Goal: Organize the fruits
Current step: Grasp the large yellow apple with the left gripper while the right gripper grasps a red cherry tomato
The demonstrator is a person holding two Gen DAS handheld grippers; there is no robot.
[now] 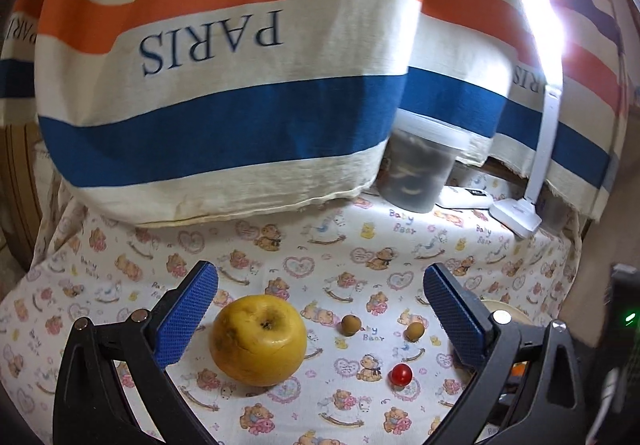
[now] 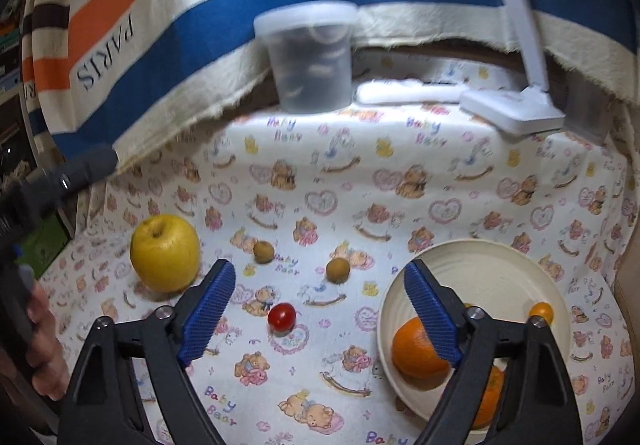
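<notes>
A yellow apple [image 1: 259,340] lies on the bear-print cloth between my left gripper's [image 1: 320,285] open jaws, close to the left finger; it also shows in the right wrist view [image 2: 165,253]. Two small brown fruits [image 1: 351,324] [image 1: 414,332] and a red cherry tomato [image 1: 401,374] lie to its right. My right gripper [image 2: 320,277] is open and empty above the tomato [image 2: 282,316] and the brown fruits [image 2: 263,252] [image 2: 338,269]. A cream bowl [image 2: 480,257] at the right holds an orange [image 2: 414,353], a small yellow-orange tomato [image 2: 541,311] and another orange fruit [image 2: 490,401].
A lidded translucent tub [image 2: 308,61] and a white desk lamp [image 2: 512,107] stand at the back, under a striped "PARIS" cloth [image 1: 208,45]. A flat white device [image 2: 408,91] lies between them. A hand on the other gripper's handle [image 2: 44,341] shows at left.
</notes>
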